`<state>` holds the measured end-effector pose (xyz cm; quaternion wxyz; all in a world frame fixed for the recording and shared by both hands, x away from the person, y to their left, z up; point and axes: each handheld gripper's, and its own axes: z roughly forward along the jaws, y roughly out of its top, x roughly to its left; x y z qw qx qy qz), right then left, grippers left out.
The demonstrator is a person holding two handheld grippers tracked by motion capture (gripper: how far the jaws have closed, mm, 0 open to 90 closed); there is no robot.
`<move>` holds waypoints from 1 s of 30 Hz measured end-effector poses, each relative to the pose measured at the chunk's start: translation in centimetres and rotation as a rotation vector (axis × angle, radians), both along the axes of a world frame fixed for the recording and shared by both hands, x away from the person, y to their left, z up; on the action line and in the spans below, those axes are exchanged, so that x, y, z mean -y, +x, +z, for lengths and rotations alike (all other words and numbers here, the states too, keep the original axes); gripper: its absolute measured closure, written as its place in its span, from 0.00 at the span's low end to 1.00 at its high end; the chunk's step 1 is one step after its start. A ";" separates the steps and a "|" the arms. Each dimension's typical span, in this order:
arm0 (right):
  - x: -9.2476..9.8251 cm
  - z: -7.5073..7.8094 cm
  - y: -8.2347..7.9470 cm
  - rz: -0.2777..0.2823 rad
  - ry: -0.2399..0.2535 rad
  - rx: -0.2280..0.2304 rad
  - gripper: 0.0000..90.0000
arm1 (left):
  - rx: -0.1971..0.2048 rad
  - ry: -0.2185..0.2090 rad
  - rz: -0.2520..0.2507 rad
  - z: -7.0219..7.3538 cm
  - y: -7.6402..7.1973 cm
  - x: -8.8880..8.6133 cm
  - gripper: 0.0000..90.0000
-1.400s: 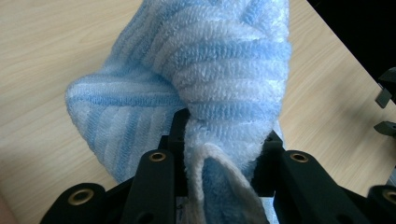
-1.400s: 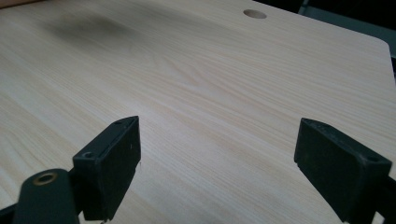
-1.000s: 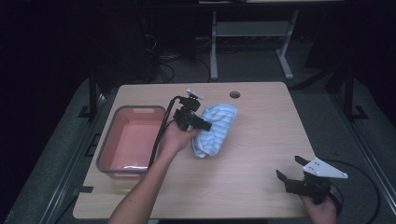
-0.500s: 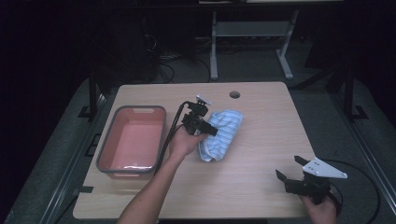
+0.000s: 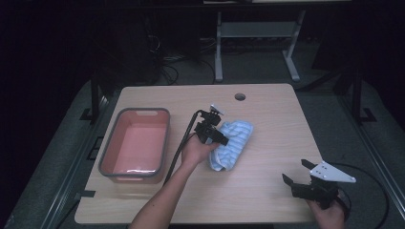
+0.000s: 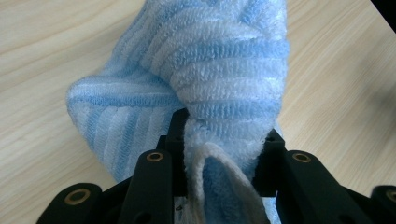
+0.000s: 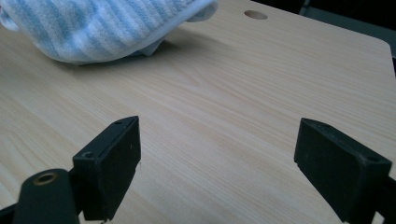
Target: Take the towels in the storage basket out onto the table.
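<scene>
High view overlooks table [image 5: 267, 119]; both claw views sit close.

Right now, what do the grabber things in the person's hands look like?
Both are black. The left gripper has a small pale plate on top and a black cable trailing back along the bare forearm. The right gripper wears a grey three-cornered plate, with a black cable looping off the table. Its jaws are chunky black blocks. No sleeves show.

We see a pink tub [image 5: 135, 144] at nine o'clock on our wooden table [image 5: 272, 143]. A round hole [image 5: 239, 97] sits at twelve o'clock.
</scene>
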<state>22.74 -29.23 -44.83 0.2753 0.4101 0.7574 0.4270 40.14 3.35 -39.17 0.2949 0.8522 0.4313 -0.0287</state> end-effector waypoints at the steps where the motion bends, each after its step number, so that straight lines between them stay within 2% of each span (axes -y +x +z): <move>1: 0.0 0.0 0.0 0.001 -0.001 0.000 0.16 | 0.000 0.000 0.000 0.0 0.0 0.0 0.73; 6: -0.1 0.0 0.0 0.005 -0.003 -0.001 0.16 | -0.010 -0.004 0.002 -0.9 -0.1 0.6 0.72; 8: -0.1 -0.1 0.1 0.006 -0.003 -0.007 0.16 | -0.010 0.007 -0.007 -1.1 -0.1 0.7 0.72; 14: -0.1 -0.1 0.1 0.006 -0.008 -0.011 0.16 | -0.019 0.003 -0.001 -1.6 -0.1 1.0 0.70; 21: -0.1 -0.1 0.1 0.007 -0.005 -0.011 0.16 | -0.021 -0.001 -0.001 -1.7 -0.1 1.1 0.66; 24: -0.1 -0.1 0.1 0.008 -0.007 -0.010 0.16 | -0.023 -0.006 0.001 -1.8 0.0 1.0 0.60; 30: -0.1 -0.2 0.2 0.009 -0.007 -0.012 0.16 | -0.026 -0.032 0.000 -1.7 -0.1 1.1 0.56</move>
